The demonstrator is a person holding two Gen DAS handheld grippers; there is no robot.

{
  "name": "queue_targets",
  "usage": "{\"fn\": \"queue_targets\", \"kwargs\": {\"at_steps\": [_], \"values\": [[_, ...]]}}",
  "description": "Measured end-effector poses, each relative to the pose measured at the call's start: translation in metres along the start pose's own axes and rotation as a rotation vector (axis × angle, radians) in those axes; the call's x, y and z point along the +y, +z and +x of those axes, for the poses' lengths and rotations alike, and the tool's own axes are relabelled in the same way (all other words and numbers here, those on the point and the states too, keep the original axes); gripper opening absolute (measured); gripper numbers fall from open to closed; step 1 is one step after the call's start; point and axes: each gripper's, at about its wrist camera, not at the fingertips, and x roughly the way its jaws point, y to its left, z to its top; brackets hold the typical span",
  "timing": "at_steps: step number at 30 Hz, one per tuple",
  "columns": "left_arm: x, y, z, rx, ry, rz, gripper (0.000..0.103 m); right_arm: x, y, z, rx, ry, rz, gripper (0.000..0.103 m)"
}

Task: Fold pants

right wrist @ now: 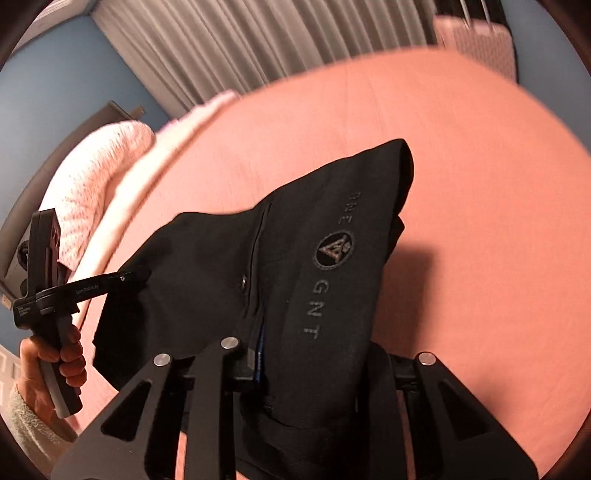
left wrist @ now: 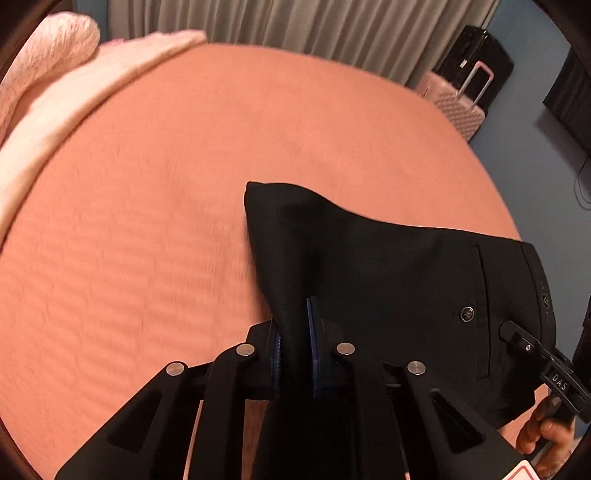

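Black pants (left wrist: 388, 280) are held up above the salmon bed sheet (left wrist: 155, 206). My left gripper (left wrist: 293, 332) is shut on a pinched fold of the pants near the seat. A back pocket with a button (left wrist: 467, 314) faces the left wrist view. My right gripper (right wrist: 295, 354) is shut on the waistband, which carries a printed logo (right wrist: 334, 249); the cloth drapes over its fingers and hides them. The right gripper shows at the right edge of the left wrist view (left wrist: 517, 338). The left gripper shows in the right wrist view (right wrist: 133, 275), gripping the pants' far side.
Pink pillows (left wrist: 48, 55) and a folded pink blanket (left wrist: 92, 96) lie at the bed's head. A pink suitcase (left wrist: 456, 107) and a black suitcase (left wrist: 476, 55) stand beside the bed by grey curtains (left wrist: 295, 22). A dark screen (left wrist: 570, 96) hangs on the blue wall.
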Motion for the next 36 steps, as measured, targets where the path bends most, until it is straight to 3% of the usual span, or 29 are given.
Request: {"fn": "queue_targets", "kwargs": {"at_steps": [2,4,5,6,7,9,12,14,16,18,19,20,21,23,25,27,28,30,31,32,33,35,36], "values": [[-0.003,0.019,-0.006,-0.04,0.01,0.023,0.009,-0.001,0.028,0.012,-0.023,-0.009,-0.026,0.023],[-0.004,0.045,0.006,-0.069,0.067,0.044,0.014,-0.018,0.053,0.041,0.03,-0.028,-0.023,0.03],[-0.001,0.052,0.019,-0.072,0.126,0.057,0.023,-0.026,0.055,0.053,0.052,-0.054,-0.018,0.045],[-0.001,0.061,0.033,-0.058,0.188,0.074,0.045,-0.04,0.055,0.069,0.092,-0.145,-0.023,0.054],[0.007,0.06,0.043,-0.032,0.283,0.084,0.054,-0.054,0.051,0.077,0.118,-0.25,-0.027,0.055],[0.027,0.055,0.066,0.029,0.418,0.056,0.056,-0.076,0.042,0.063,0.085,-0.291,0.023,0.055],[0.042,0.055,0.05,-0.021,0.394,-0.032,0.056,-0.08,0.03,0.024,-0.032,-0.233,0.051,0.054],[0.044,0.044,0.03,-0.059,0.381,-0.019,0.056,-0.064,0.029,0.013,-0.059,-0.202,-0.008,0.043],[0.021,0.044,0.027,-0.064,0.324,0.02,0.058,-0.034,0.029,0.021,-0.041,-0.137,-0.061,0.037],[-0.016,0.051,0.053,0.007,0.25,0.07,0.079,-0.014,0.025,0.058,0.033,-0.142,-0.126,0.037],[-0.026,0.045,0.069,0.05,0.264,0.1,0.08,-0.014,0.015,0.078,0.096,-0.165,-0.136,0.036],[-0.031,0.037,0.086,0.092,0.298,0.125,0.08,-0.018,-0.002,0.085,0.076,-0.174,-0.148,0.036],[-0.03,0.028,0.09,0.04,0.287,0.118,0.088,-0.014,-0.007,0.084,0.027,-0.171,-0.173,0.036],[-0.015,0.021,0.089,0.022,0.259,0.05,0.097,-0.012,-0.015,0.075,0.032,-0.18,-0.207,0.035],[0.007,0.024,0.083,0.069,0.181,-0.06,0.096,-0.011,-0.013,0.059,0.035,-0.165,-0.183,0.036],[0.02,0.023,0.061,0.045,0.165,-0.125,0.091,-0.011,-0.009,0.038,0.004,-0.158,-0.124,0.036],[0.022,0.021,0.052,0.025,0.167,-0.128,0.092,-0.015,-0.009,0.03,-0.015,-0.159,-0.11,0.038],[0.023,0.017,0.056,0.05,0.175,-0.115,0.093,-0.025,-0.011,0.035,0.005,-0.184,-0.081,0.065],[0.022,0.014,0.063,0.088,0.142,-0.112,0.093,-0.032,-0.016,0.044,0.049,-0.187,-0.047,0.086],[0.022,0.012,0.071,0.116,0.12,-0.119,0.095,-0.034,-0.019,0.057,0.105,-0.168,-0.006,0.086],[0.017,0.01,0.071,0.078,0.144,-0.106,0.095,-0.041,-0.027,0.07,0.146,-0.126,0.052,0.087],[0.006,0.008,0.074,0.078,0.164,-0.054,0.093,-0.033,-0.037,0.069,0.085,-0.159,0.027,0.083],[0.003,0.007,0.075,0.079,0.166,-0.04,0.084,-0.025,-0.037,0.07,0.085,-0.177,-0.02,0.078]]}}
